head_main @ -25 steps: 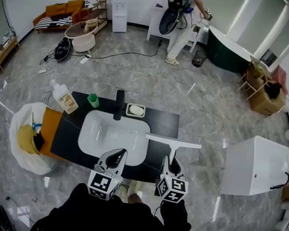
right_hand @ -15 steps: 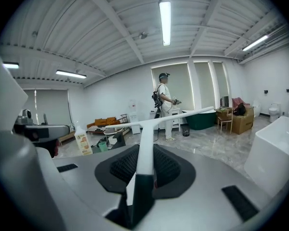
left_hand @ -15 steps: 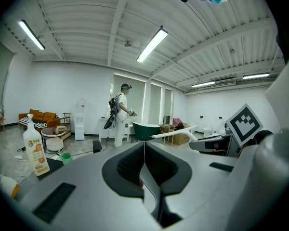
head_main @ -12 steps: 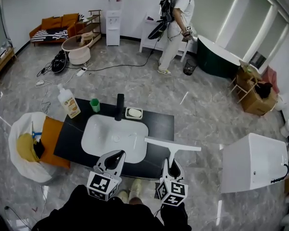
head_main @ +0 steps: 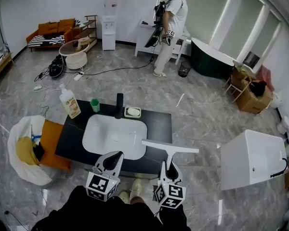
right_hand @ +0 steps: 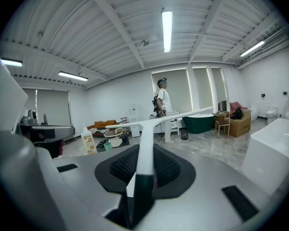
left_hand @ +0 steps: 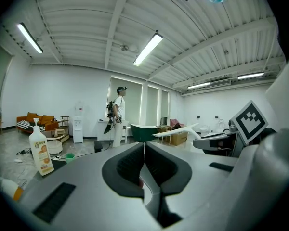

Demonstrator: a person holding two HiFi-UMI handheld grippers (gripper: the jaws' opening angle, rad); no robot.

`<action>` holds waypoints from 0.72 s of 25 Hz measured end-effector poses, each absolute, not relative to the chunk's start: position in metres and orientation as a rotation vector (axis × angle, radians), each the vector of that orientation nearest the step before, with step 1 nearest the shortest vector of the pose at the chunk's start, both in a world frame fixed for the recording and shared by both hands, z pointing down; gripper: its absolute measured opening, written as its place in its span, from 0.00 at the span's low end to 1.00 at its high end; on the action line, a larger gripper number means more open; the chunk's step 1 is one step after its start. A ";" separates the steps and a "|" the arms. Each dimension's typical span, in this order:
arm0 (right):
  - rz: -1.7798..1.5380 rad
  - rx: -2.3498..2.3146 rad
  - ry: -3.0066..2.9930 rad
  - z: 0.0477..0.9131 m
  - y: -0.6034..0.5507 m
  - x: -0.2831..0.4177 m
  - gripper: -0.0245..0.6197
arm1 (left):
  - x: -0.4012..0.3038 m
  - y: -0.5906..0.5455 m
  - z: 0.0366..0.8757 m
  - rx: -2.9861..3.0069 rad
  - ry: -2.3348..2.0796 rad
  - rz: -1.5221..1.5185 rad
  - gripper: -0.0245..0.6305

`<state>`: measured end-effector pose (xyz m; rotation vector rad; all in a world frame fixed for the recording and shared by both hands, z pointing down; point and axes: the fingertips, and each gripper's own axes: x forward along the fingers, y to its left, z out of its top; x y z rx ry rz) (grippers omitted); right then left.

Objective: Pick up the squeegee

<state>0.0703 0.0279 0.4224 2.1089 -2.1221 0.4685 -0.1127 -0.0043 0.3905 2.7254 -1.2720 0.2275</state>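
Observation:
The squeegee [head_main: 169, 147] is white and T-shaped, with a long blade and a dark handle end. My right gripper [head_main: 169, 170] is shut on its handle and holds it in the air over the front right of the black counter [head_main: 159, 123]. In the right gripper view the handle [right_hand: 145, 150] runs up between the pads to the crossbar. My left gripper [head_main: 112, 160] hangs shut and empty over the front rim of the white basin [head_main: 114, 134]. From the left gripper view the squeegee [left_hand: 176, 132] shows to the right.
On the counter's back edge stand a soap bottle [head_main: 69, 103], a green cup [head_main: 95, 105], a black faucet [head_main: 119, 105] and a soap dish [head_main: 132, 112]. A white bag [head_main: 19, 129] sits at the left, a white box [head_main: 253, 159] at the right. A person [head_main: 171, 28] stands far back.
Both grippers have drawn back toward me and risen a little, the right one carrying the squeegee. The person at the back has walked leftward.

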 end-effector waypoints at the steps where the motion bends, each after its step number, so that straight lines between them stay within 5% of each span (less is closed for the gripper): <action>1: 0.470 2.108 -2.120 0.424 0.031 0.069 0.20 | -0.113 -0.002 0.391 2.725 -1.271 0.232 0.07; 18: 0.474 2.095 -2.130 0.423 0.053 0.067 0.20 | -0.120 0.020 0.391 2.697 -1.297 0.296 0.07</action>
